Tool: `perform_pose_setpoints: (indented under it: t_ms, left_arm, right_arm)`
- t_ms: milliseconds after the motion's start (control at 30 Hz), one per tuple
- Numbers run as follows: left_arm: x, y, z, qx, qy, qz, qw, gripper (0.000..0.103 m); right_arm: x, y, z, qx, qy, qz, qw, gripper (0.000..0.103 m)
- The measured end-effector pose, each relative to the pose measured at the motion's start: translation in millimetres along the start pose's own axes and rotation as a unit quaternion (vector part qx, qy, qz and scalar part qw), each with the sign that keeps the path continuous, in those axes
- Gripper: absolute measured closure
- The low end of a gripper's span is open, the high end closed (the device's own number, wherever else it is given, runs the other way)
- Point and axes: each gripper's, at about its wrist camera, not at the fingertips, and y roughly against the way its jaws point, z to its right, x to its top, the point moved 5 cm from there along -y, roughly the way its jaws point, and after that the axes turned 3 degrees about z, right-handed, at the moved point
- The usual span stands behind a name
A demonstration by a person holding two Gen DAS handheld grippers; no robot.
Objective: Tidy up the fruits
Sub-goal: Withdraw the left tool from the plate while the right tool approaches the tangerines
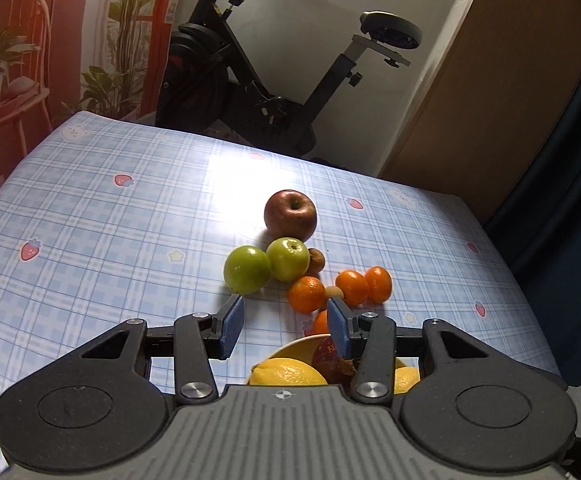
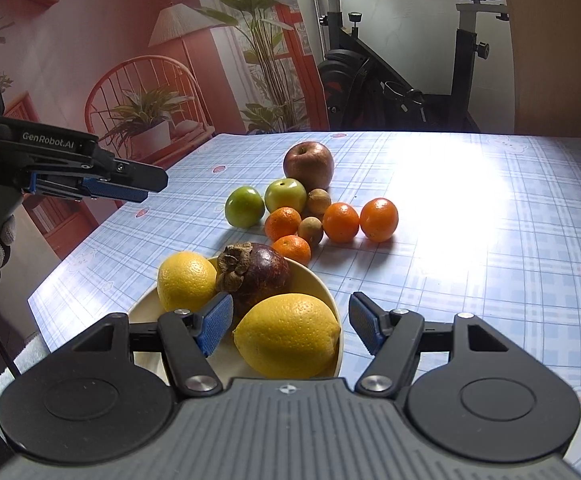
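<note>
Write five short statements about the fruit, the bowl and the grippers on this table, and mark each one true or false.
1. The bowl holds two lemons and a mangosteen. True.
2. The red apple sits in the bowl. False: it stands on the tablecloth, beyond the green apples.
3. The right gripper holds a lemon. False: its jaws stand open and empty above the bowl.
4. Two green apples lie side by side. True.
5. The left gripper grips an orange. False: it is empty.
</note>
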Motion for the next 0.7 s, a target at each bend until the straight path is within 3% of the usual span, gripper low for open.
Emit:
perform_pose_setpoints:
  t_ms: [200,467,700]
  left_arm:
    - [0,3,-24,0.031,0.024,0.006,0.9992,0.055]
    - [0,9,-35,0.063,0.021,0.029,0.9974,0.055]
    - [6,13,-34,0.08,-0.003,0.057,0.9951,0.055]
  right_arm:
    - [8,1,5,-0.004,-0.005,-0.003,1.0,0.037]
    - [27,-3,19,-0.009,-0.028,-0.013,0.999,0.04]
    - [39,-36,17,-0.013,-0.017,-0.068,0.997,0.046]
